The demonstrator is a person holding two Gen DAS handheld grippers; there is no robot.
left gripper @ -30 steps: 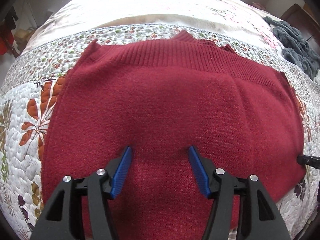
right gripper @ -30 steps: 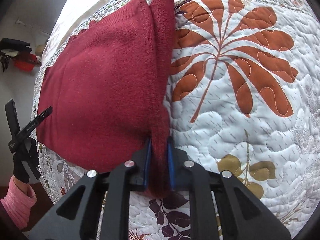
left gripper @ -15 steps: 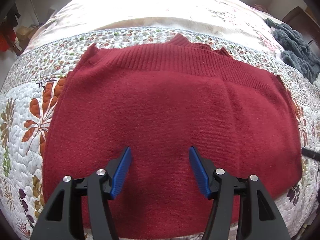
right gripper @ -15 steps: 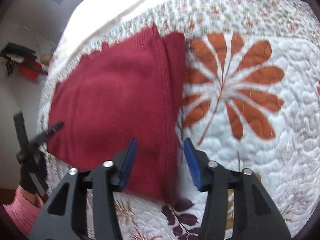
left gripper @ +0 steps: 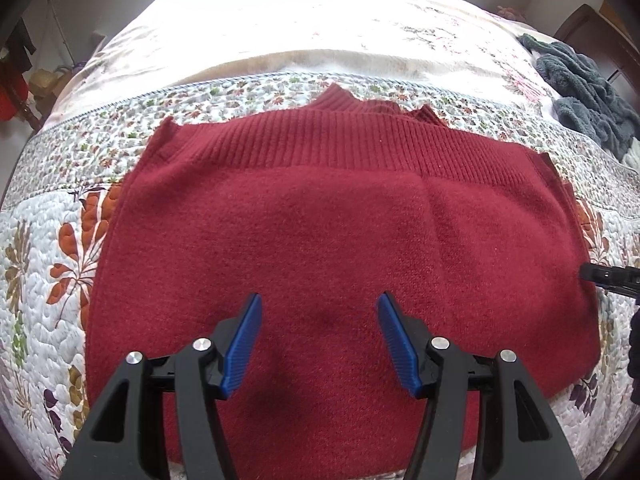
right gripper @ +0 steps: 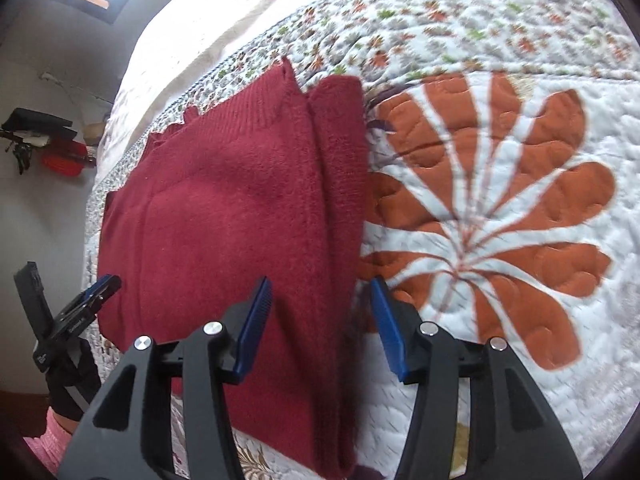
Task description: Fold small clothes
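A dark red knitted sweater lies folded flat on the quilted bed, its ribbed band toward the far side. My left gripper hangs open above its near middle, nothing between the blue pads. In the right wrist view the same sweater shows a folded strip along its right edge. My right gripper is open above that edge, holding nothing. The left gripper appears at the sweater's far left side, held by a gloved hand with a pink sleeve.
The floral quilt spreads to the right of the sweater, with a cream blanket beyond it. A grey fleece garment lies at the bed's far right. A dark wooden chair stands behind it. Red and black items sit beyond the bed's left edge.
My right gripper was shut on the sweater's folded right edge; it has opened, let go and lifted away. The left gripper stayed open and drew back slightly.
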